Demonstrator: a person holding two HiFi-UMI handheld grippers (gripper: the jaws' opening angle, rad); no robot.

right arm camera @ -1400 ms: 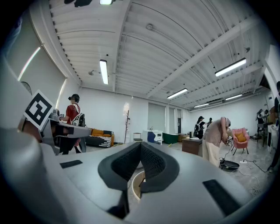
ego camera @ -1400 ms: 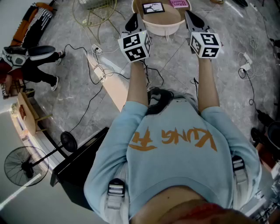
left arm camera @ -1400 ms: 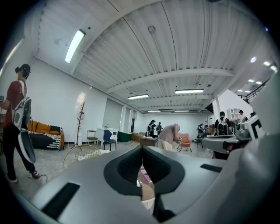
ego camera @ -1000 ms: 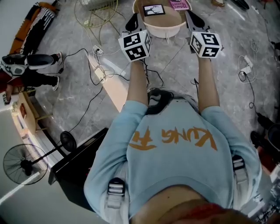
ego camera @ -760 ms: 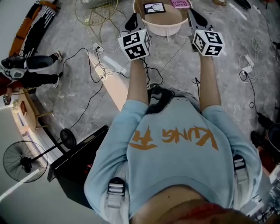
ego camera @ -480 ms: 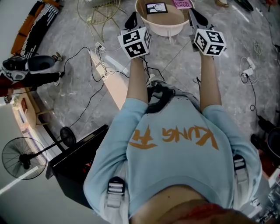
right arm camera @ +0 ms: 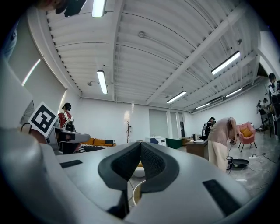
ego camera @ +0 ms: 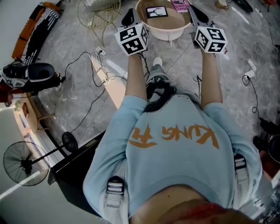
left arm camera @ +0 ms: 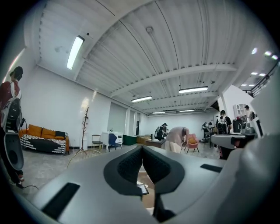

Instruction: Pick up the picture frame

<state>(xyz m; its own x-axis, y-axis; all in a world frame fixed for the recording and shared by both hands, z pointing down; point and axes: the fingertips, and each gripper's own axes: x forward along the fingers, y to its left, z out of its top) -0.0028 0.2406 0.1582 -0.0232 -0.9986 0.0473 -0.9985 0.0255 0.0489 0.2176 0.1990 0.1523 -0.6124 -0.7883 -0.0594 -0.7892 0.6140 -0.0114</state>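
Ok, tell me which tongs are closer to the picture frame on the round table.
Left. The left tongs sit just left of the picture frame, at the rim of the table; the right tongs are farther off, past its right edge.

1. My left gripper (ego camera: pixel 128 18) sits at about 11 o'clock in the head view and points toward 12 o'clock. Its jaws are pressed together, pad against pad.
2. My right gripper (ego camera: pixel 195 12) sits at about 1 o'clock and also points toward 12 o'clock. Its jaws are closed pad against pad.
3. The left marker cube (ego camera: pixel 132 39) and the right marker cube (ego camera: pixel 211 39) each ride just behind their jaws, level with one another.
4. My left forearm (ego camera: pixel 135 74) and right forearm (ego camera: pixel 209 74) stretch straight forward, roughly parallel and well apart.
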